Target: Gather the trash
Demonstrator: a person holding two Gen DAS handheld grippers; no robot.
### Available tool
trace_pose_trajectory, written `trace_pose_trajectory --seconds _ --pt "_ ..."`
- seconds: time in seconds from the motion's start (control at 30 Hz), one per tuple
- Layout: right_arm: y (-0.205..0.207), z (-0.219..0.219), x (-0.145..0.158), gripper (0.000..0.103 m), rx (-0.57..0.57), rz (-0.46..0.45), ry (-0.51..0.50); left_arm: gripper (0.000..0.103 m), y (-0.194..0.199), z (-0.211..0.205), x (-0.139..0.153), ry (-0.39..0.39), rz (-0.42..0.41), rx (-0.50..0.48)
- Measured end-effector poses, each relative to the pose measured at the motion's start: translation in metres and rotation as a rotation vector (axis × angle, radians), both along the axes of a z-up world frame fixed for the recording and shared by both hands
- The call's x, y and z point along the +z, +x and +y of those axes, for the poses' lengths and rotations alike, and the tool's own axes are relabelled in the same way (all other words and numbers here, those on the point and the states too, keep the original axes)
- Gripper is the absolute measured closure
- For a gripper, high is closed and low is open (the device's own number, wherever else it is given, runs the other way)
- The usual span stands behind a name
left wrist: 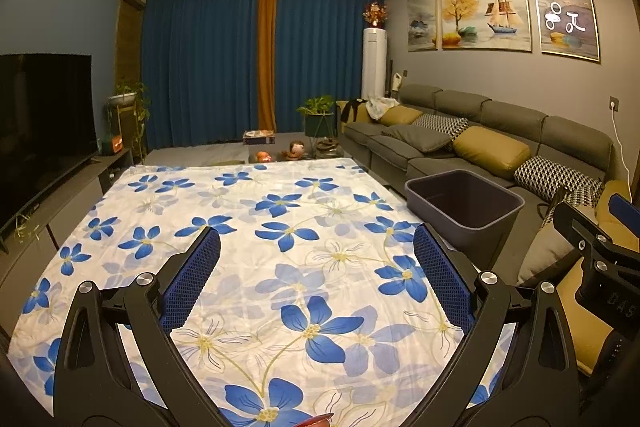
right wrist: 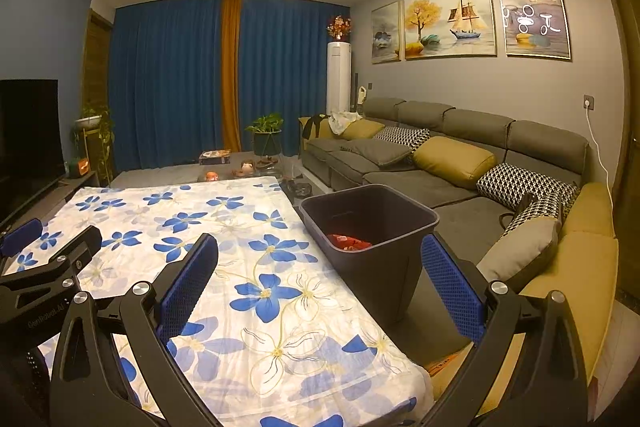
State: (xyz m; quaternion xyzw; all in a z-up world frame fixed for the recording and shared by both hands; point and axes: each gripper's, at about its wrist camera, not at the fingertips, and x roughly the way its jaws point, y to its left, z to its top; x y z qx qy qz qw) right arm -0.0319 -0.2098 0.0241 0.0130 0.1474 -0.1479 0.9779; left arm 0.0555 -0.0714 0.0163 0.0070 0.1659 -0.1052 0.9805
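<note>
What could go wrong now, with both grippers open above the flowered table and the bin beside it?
1. The dark bin stands off the table's edge, so trash dropped short may fall to the floor.
2. A small red thing at the left view's bottom edge is barely visible and may be overlooked.
3. The loose flowered cloth could snag on the left gripper or right gripper.

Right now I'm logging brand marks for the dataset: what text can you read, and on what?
"GenRobot.AI": faint, on the left gripper's body.
"DAS": cut off, on the right gripper's body.
Box by the curtain: print too small to read.
Red wrapper in the bin: nothing legible.
</note>
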Motion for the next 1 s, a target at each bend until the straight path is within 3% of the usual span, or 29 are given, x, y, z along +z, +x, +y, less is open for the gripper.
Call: trace_pose_trajectory --seconds 1.0 --pt "-0.0028 0.0020 0.0009 0.005 0.005 0.001 0.008 0.007 -0.0020 -0.0015 -0.0004 0.002 -0.002 -0.004"
